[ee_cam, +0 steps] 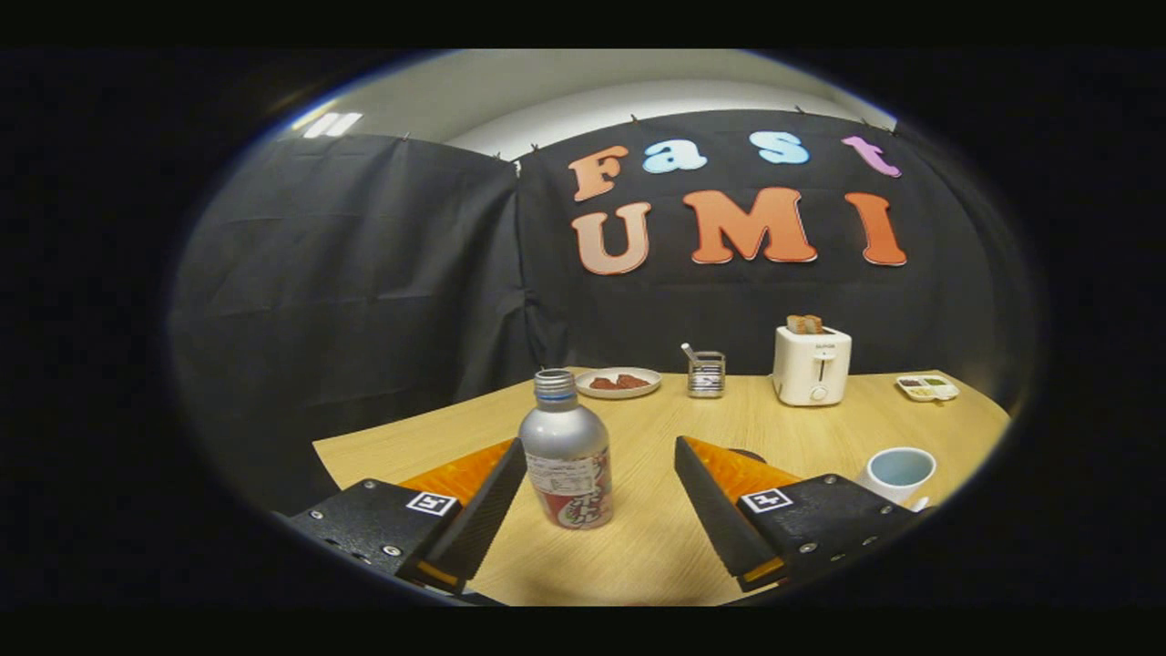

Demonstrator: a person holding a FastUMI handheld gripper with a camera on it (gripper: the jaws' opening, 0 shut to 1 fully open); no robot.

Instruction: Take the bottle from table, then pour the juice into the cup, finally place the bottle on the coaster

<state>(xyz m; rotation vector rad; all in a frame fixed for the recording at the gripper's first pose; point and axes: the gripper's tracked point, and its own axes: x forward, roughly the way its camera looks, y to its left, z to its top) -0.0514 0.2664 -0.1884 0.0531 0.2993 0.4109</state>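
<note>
Wooden bench before black cloth wall. Jaws wide apart, gripping nothing. Bottle upright between them, close to left finger, apart from right one. Cup beside right finger. Farther back: plate, toaster, small tray.

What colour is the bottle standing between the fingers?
Silver, with a red and white label low down, seen clearly in the gripper view: the bottle stands between the open gripper fingers.
</note>
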